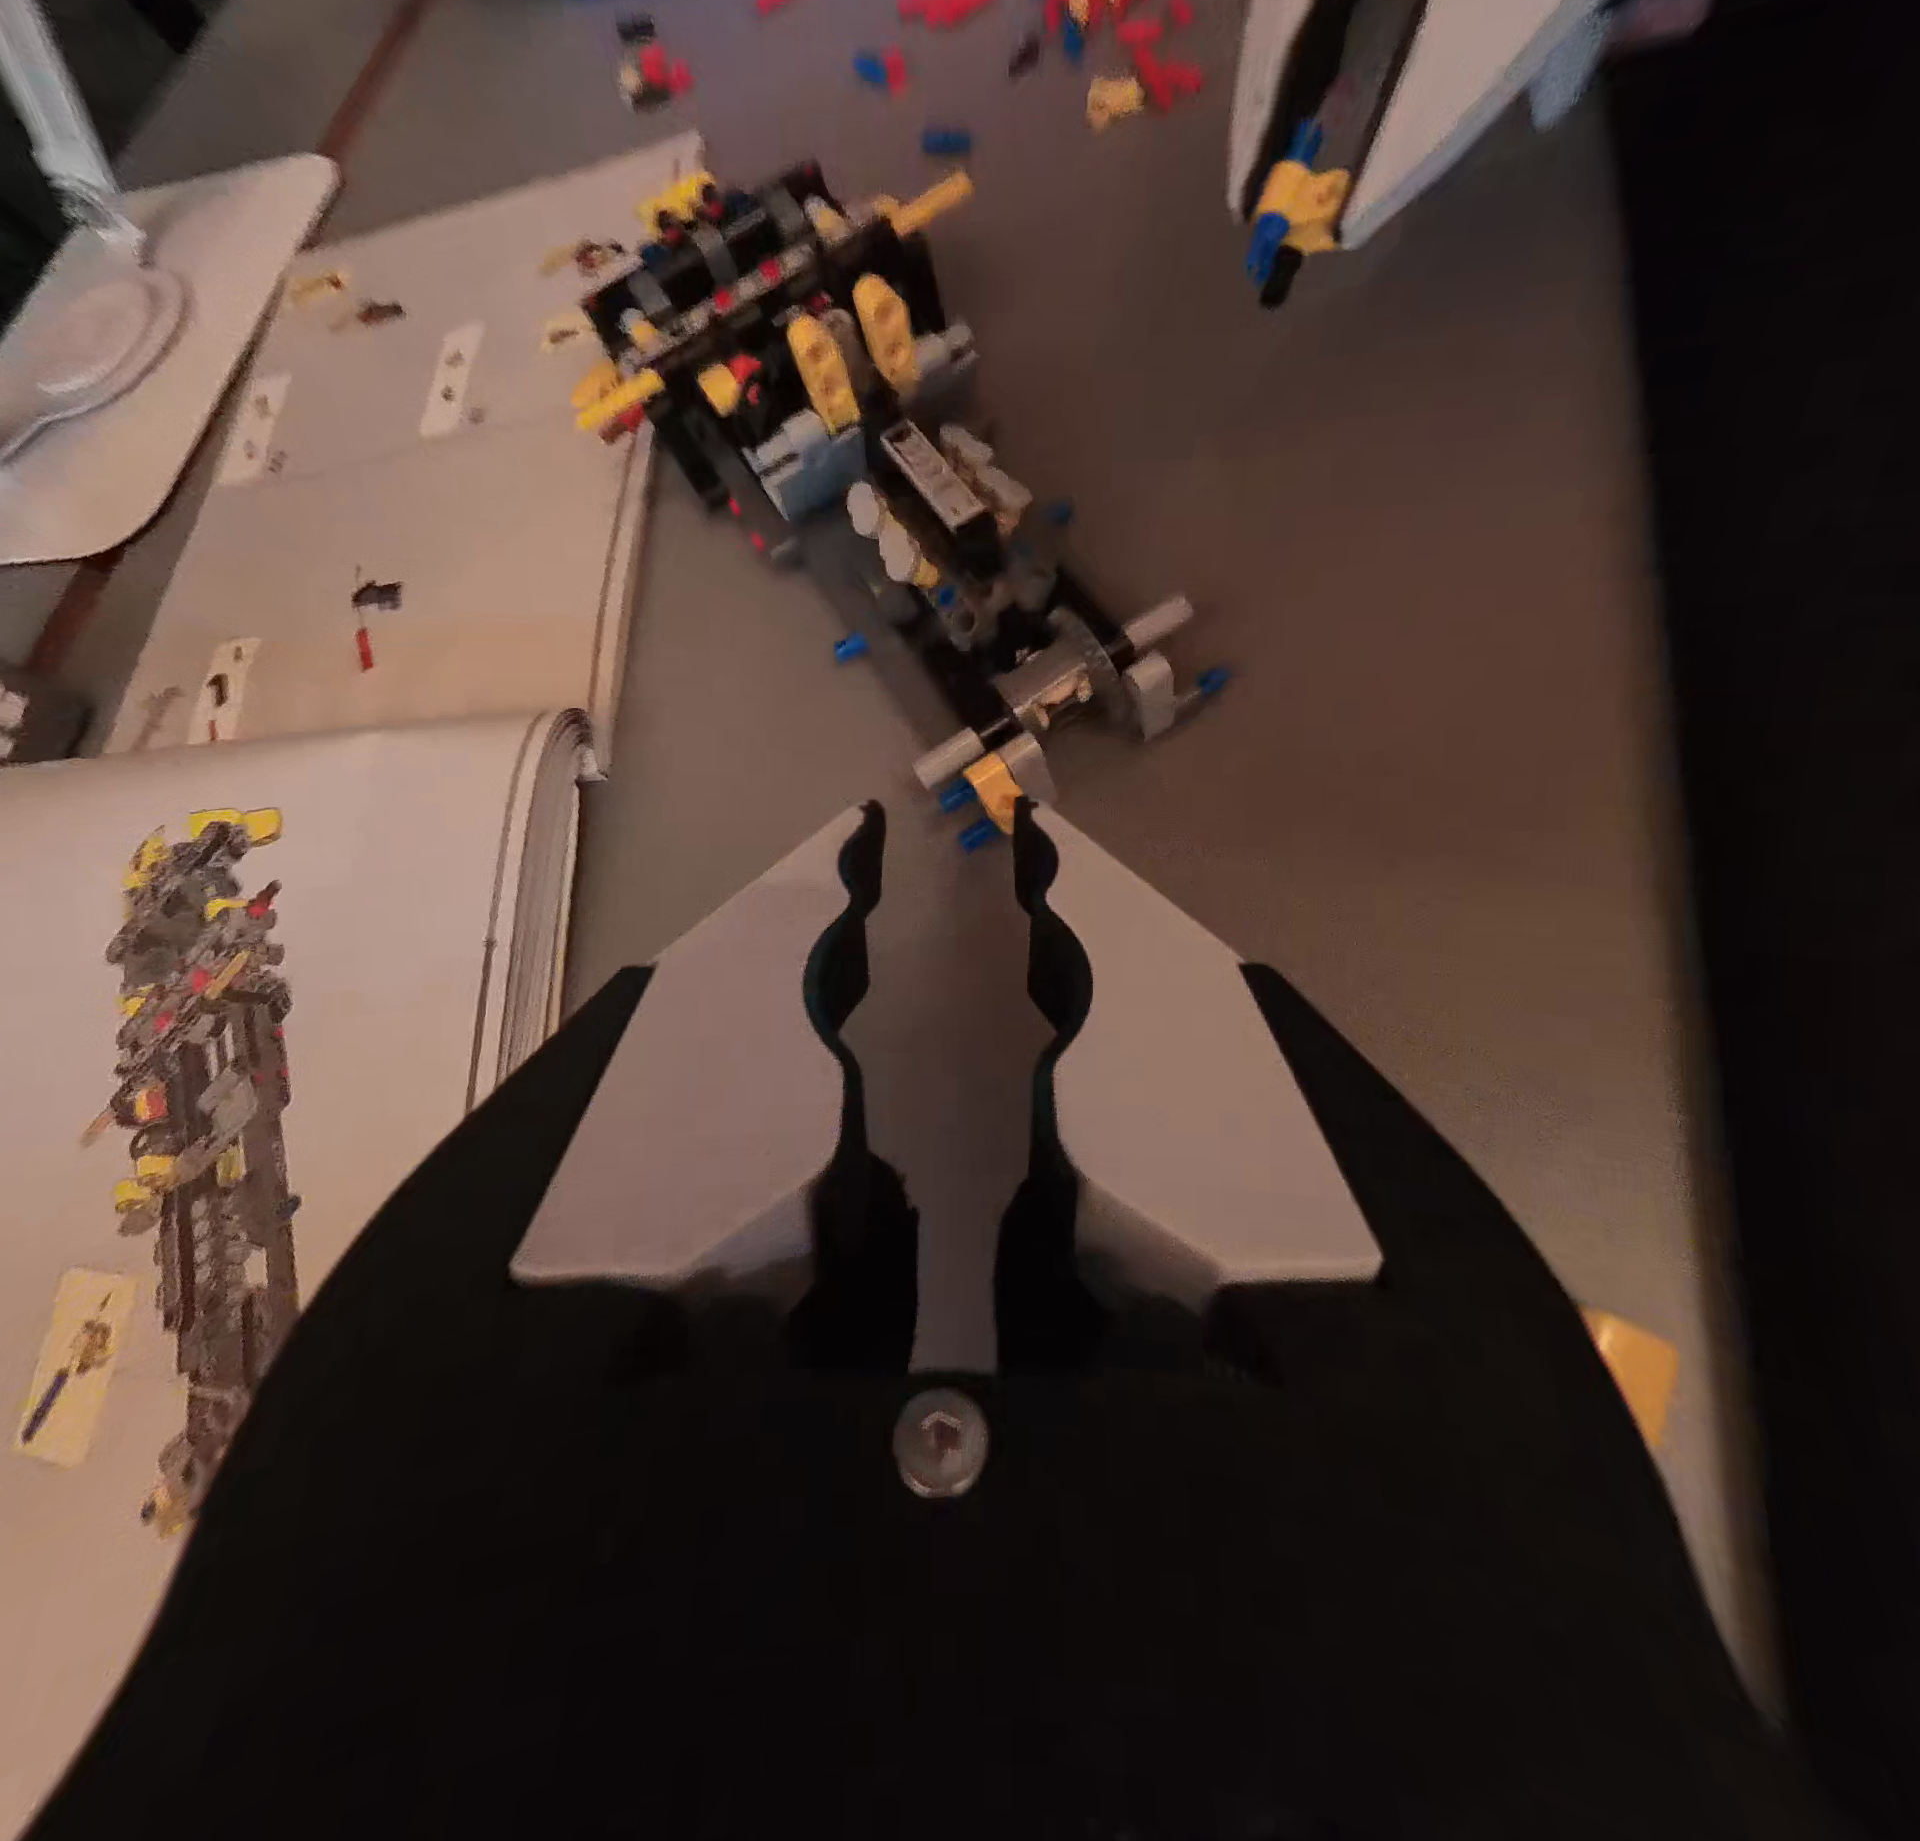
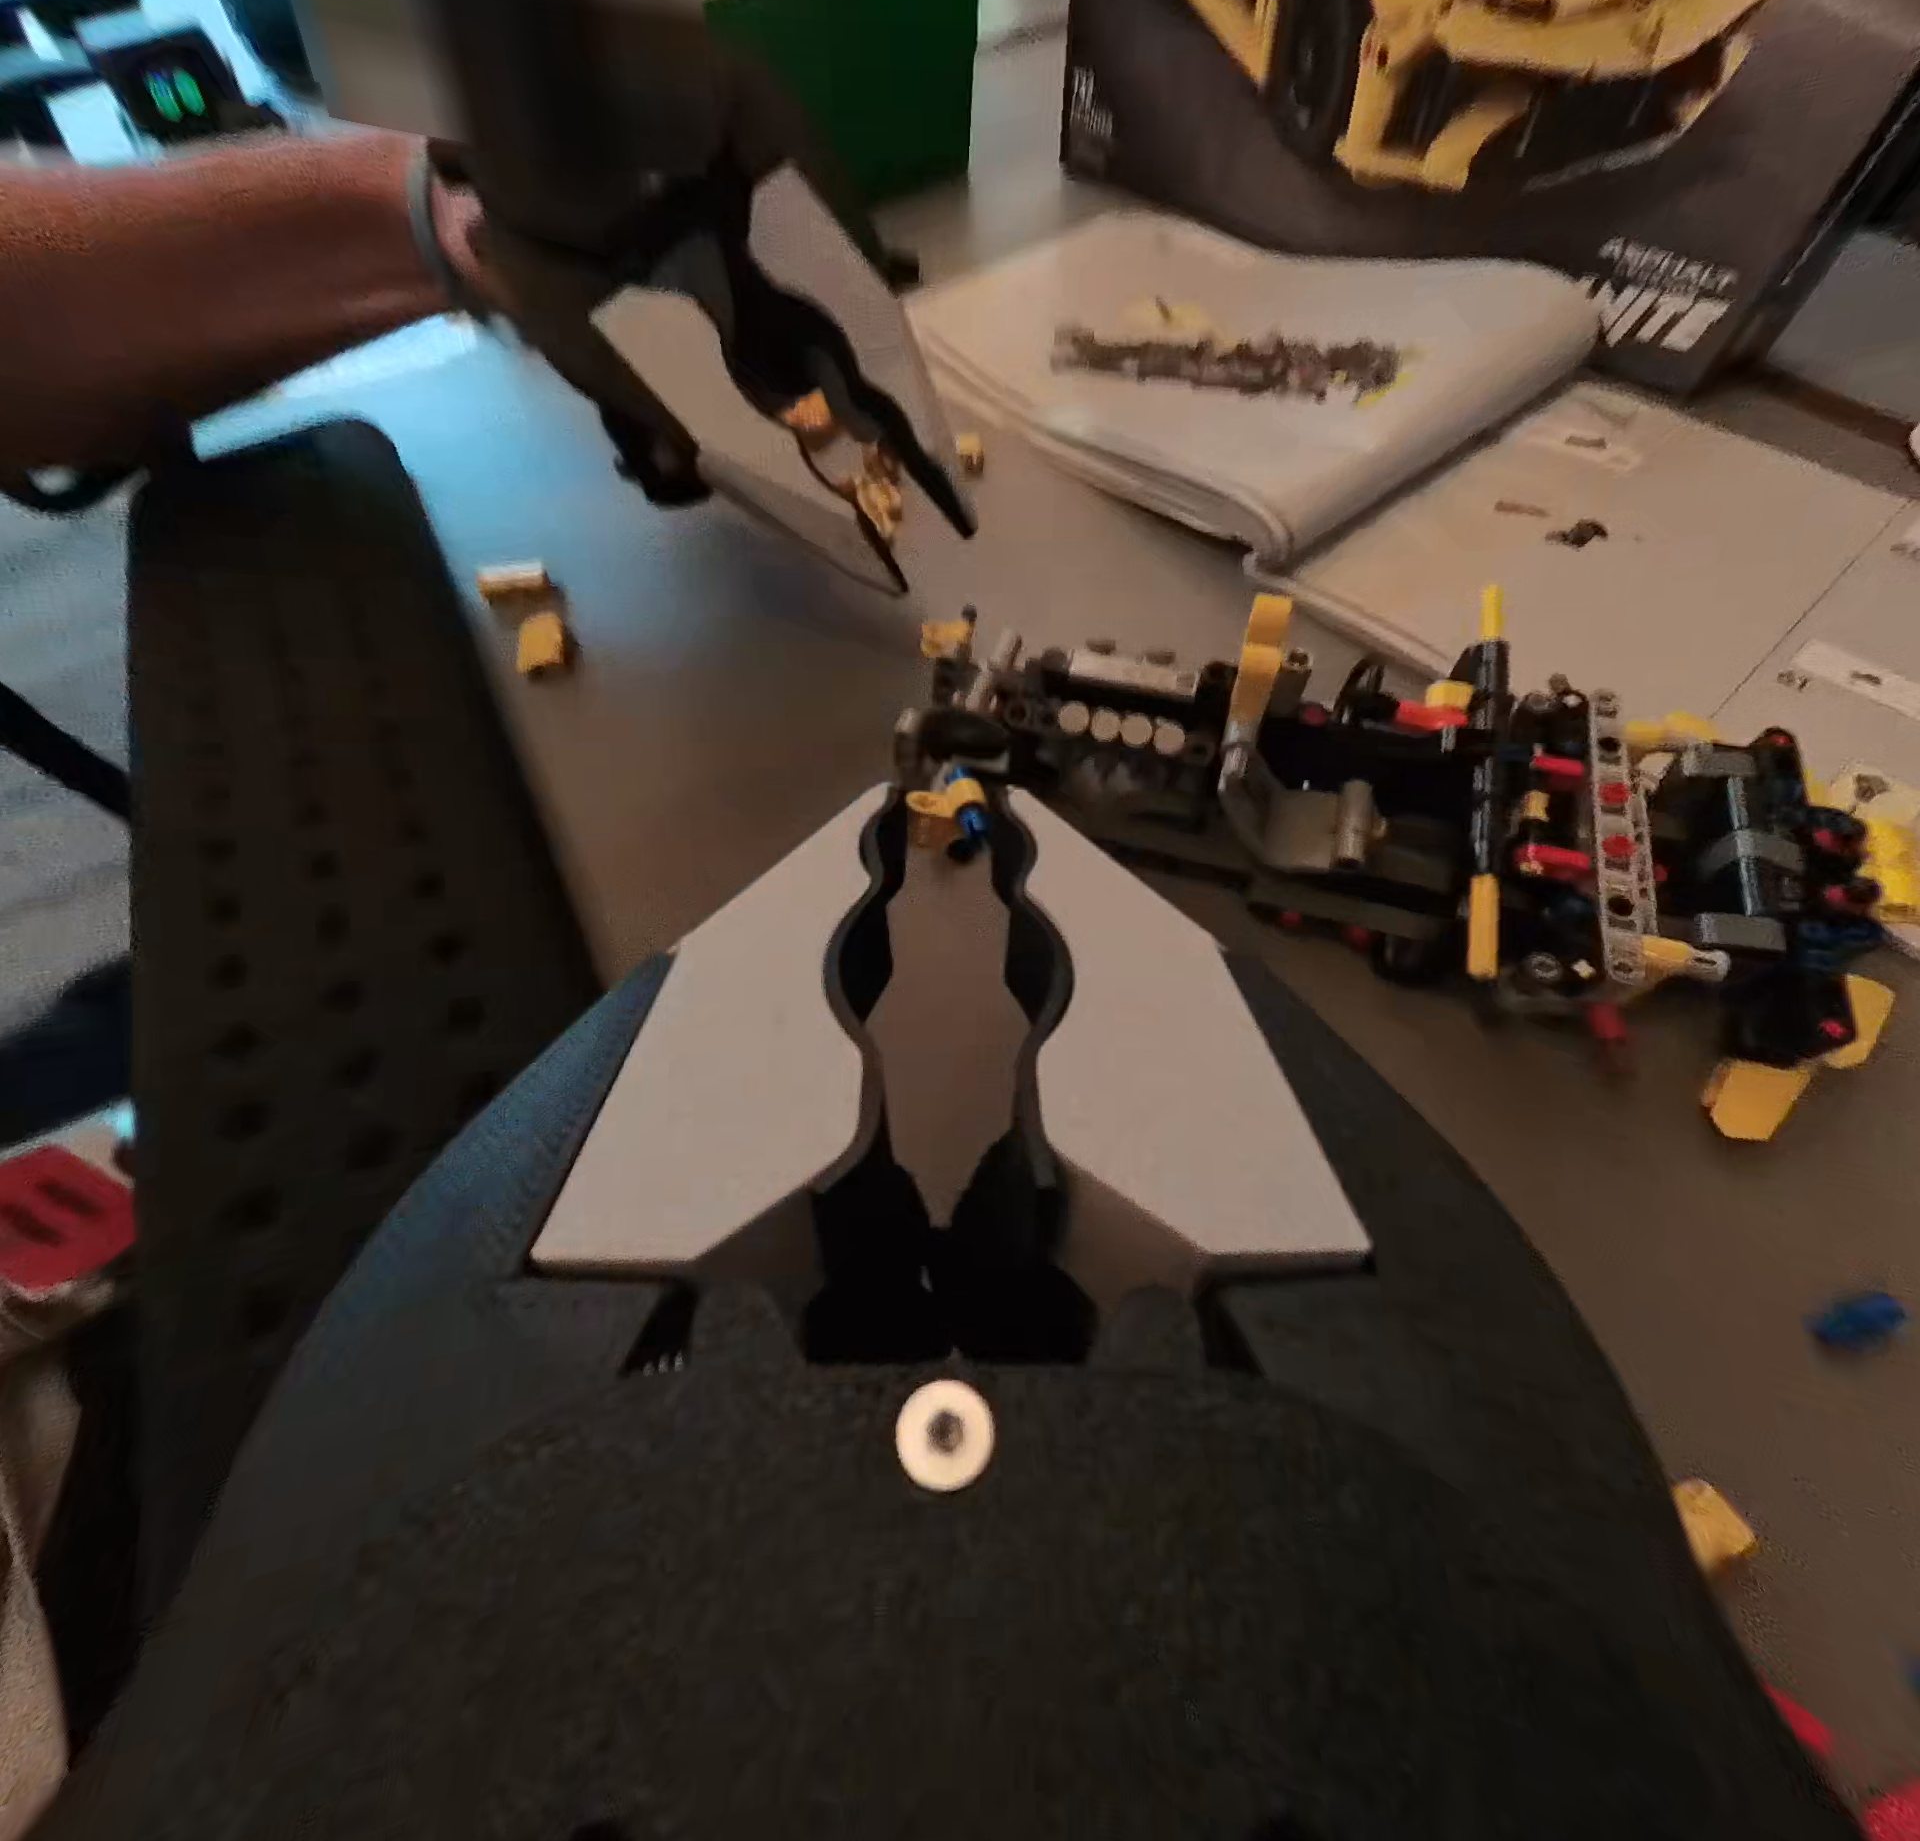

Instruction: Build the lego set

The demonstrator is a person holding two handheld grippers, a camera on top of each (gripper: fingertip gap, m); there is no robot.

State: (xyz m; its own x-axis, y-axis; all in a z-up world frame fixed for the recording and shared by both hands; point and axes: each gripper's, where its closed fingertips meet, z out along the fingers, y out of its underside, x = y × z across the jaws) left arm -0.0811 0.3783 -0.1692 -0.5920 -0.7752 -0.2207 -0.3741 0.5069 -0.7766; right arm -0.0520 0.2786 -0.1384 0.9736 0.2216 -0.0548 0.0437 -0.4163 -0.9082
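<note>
Two grippers shown: right gripper pinching a yellow-blue connector for seating on the chassis; left gripper spread, empty.

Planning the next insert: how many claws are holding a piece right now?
1. The right claw grips a small yellow-and-blue piece at its tips; the left claw is open and empty.

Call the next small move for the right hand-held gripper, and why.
Probably carry the yellow-and-blue piece forward to the near end of the chassis and line it up there. The right hand-held gripper is shut on that piece, held just short of the chassis end. The left hand-held gripper is open and empty, free to brace the chassis. Which socket it fits I cannot tell.
</note>
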